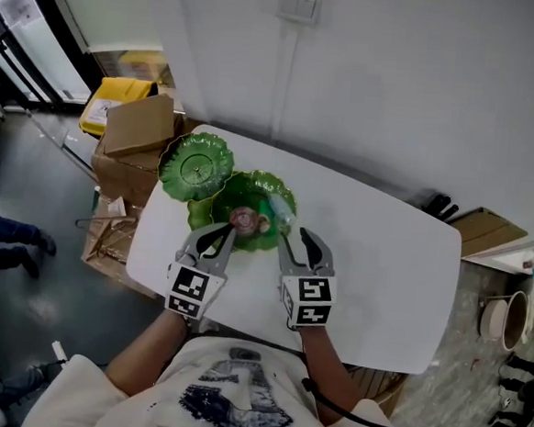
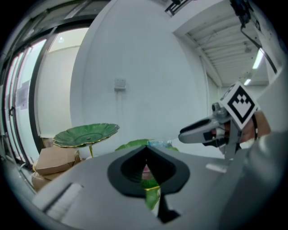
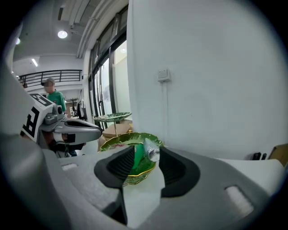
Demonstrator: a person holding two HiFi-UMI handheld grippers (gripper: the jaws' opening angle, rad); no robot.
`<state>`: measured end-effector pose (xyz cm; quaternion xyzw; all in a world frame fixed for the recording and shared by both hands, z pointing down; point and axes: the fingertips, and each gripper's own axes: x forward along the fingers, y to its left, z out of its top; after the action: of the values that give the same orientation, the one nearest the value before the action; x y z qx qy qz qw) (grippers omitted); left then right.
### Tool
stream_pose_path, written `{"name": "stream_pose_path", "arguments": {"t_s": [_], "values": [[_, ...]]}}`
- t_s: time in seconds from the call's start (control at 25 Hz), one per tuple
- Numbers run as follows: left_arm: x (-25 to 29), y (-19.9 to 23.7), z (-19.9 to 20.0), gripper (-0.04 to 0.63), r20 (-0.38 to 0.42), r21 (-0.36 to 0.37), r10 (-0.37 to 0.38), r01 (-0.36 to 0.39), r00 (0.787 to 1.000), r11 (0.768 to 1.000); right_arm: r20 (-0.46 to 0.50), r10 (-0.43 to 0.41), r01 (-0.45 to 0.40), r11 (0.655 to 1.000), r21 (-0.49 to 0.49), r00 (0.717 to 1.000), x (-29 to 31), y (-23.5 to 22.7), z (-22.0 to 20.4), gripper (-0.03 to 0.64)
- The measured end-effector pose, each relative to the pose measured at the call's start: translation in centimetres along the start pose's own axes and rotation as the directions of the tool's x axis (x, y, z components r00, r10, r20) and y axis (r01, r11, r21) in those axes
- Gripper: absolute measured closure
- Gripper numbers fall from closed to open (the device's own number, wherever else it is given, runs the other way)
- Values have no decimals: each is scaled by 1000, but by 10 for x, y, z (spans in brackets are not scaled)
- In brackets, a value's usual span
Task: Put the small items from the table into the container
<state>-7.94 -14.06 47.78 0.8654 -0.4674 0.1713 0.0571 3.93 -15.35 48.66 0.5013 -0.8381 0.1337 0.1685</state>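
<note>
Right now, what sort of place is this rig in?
Probably an office or lab corner, not a home: a white table against a bare wall with a wall switch, cardboard boxes on the grey floor, tall glazing alongside.

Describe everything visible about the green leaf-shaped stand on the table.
The stand is glossy green, ceramic-looking, upright on the white table. It has lotus-leaf plates with gold rims: a smaller upper plate on a thin gold stem and a larger lower plate. A pinkish item and a silver-capped tube lie in the lower plate.
</note>
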Motion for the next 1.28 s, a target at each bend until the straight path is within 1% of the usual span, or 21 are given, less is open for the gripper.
{"name": "stream_pose_path", "arguments": {"t_s": [0.16, 0.24, 0.4, 0.6, 0.96, 1.16, 1.28], "values": [[-17, 3, -1, 606, 14, 10, -24, 24, 1000, 1000, 20, -29, 28, 999, 47, 999, -18, 12, -3, 449], [-29, 4, -1, 606, 21, 19, -41, 41, 999, 999, 38, -58, 56, 997, 47, 998, -28, 20, -1, 521], [-55, 10, -5, 606, 31, 33, -64, 63, 997, 997, 64, -102, 98, 993, 60, 993, -46, 42, 0, 550], [-92, 15, -14, 606, 42, 47, -88, 86, 995, 995, 80, -156, 150, 986, 74, 985, -66, 74, -4, 615], [-149, 16, -36, 606, 46, 57, -133, 130, 990, 990, 83, -209, 202, 975, 87, 974, -96, 129, -16, 618], [-169, 12, -37, 606, 68, 69, -157, 152, 985, 986, 104, -259, 251, 965, 79, 960, -116, 145, -15, 618], [-178, 10, -37, 606, 82, 75, -169, 163, 982, 984, 110, -272, 263, 961, 87, 956, -125, 153, -17, 618]]}}
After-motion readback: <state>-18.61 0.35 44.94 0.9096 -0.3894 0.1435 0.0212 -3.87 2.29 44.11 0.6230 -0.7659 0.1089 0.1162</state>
